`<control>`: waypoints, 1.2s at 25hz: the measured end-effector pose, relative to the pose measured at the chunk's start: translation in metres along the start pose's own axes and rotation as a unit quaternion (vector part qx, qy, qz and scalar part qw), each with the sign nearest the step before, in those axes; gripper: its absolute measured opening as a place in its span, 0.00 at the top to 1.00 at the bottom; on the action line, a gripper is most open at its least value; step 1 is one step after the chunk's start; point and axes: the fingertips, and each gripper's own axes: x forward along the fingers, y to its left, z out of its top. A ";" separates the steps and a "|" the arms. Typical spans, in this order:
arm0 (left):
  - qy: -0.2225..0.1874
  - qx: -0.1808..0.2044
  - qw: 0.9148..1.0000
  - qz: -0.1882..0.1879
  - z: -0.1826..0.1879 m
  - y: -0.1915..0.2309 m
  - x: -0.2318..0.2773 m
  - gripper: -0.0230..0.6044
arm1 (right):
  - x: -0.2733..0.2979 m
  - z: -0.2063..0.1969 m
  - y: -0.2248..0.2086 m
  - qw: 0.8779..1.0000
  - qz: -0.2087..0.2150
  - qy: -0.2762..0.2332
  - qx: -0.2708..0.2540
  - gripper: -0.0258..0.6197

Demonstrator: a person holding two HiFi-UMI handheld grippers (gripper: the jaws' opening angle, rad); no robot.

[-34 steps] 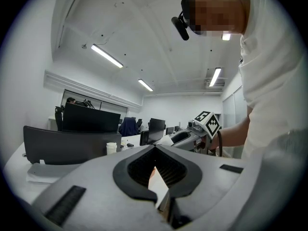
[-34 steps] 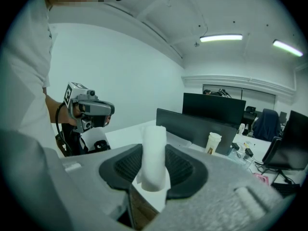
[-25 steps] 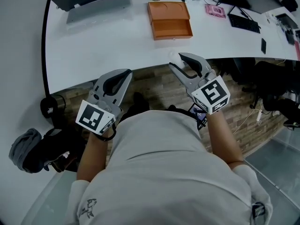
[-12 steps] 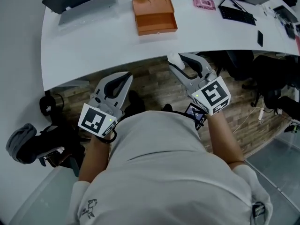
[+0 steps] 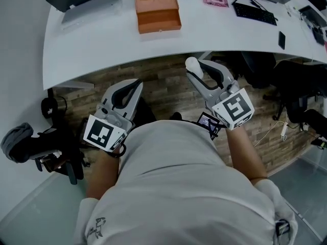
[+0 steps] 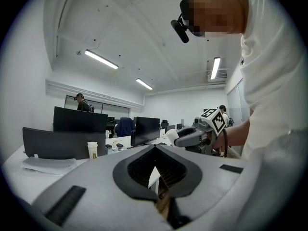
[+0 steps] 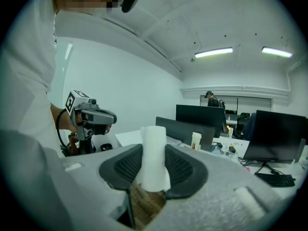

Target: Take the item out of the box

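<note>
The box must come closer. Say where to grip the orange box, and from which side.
Take the orange box by its front wall, coming from the table's near edge, one finger inside, one outside: it lies open-topped with thin upright walls and looks too wide to span. Use the empty left gripper; the right gripper holds a white roll.

Head view overhead; gripper views level — all share the desk (image 5: 102,40).

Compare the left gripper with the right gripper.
The right gripper is clamped on a white roll; the left gripper is shut and empty. The right gripper's jaws stand apart around the roll; the left gripper's tips meet. Both hang short of the white desk.
</note>
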 end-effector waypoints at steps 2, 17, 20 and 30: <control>-0.003 0.002 1.000 0.006 -0.001 -0.018 0.001 0.97 | -0.017 -0.005 0.003 1.000 0.006 -0.005 -0.003 0.74; -0.016 0.001 0.999 0.043 0.000 -0.123 -0.022 0.97 | -0.115 -0.031 0.046 0.999 0.038 -0.022 -0.003 0.74; -0.015 0.004 0.999 0.046 0.003 -0.128 -0.032 0.97 | -0.121 -0.029 0.050 0.999 0.032 -0.021 0.003 0.74; -0.020 0.000 0.999 0.044 0.004 -0.134 -0.041 0.97 | -0.128 -0.021 0.064 0.999 0.032 -0.029 0.010 0.75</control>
